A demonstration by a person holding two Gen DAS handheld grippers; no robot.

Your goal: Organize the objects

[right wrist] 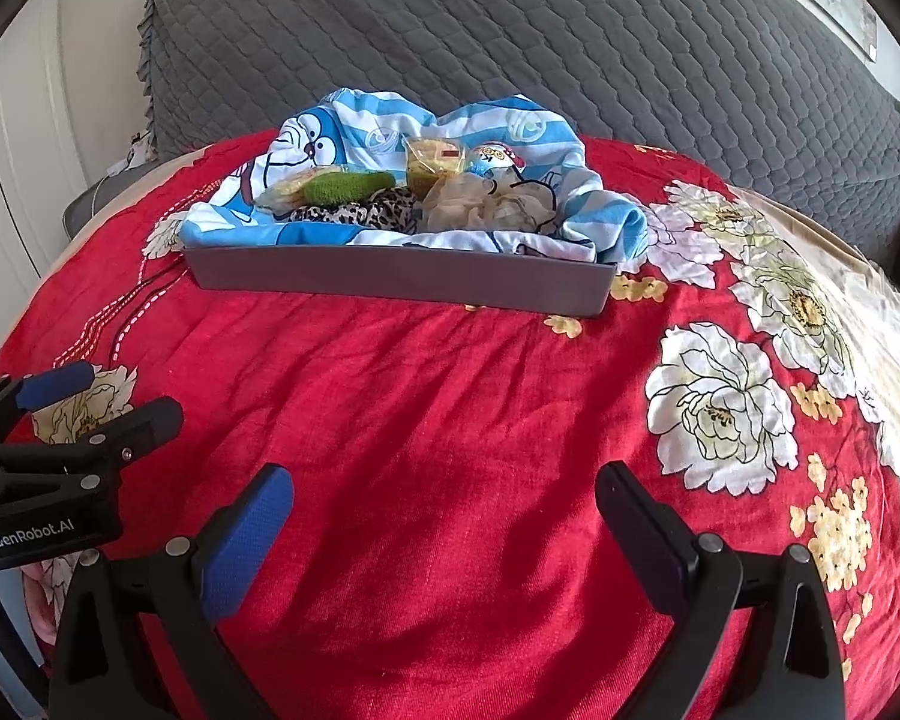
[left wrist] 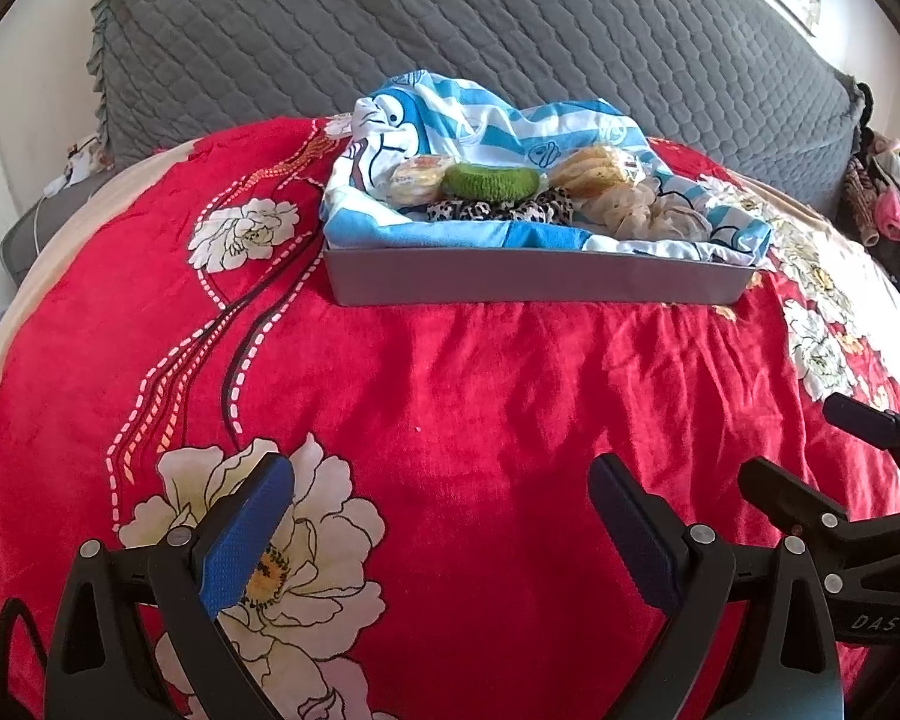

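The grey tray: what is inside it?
In the grey tray: a blue striped cloth, green scrunchie, leopard scrunchie, beige scrunchie, wrapped snacks. The cloth covers the tray's bottom.

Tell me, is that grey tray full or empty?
Full. The grey tray holds a rumpled blue striped cloth, with a green scrunchie and other small items on top.

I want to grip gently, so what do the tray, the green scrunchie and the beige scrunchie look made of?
Tray: probably plastic, matte grey, with smooth, stiff walls. Green scrunchie: fuzzy knit or terry, going by its nubby surface. Beige scrunchie: thin, sheer, crinkled fabric, perhaps organza.
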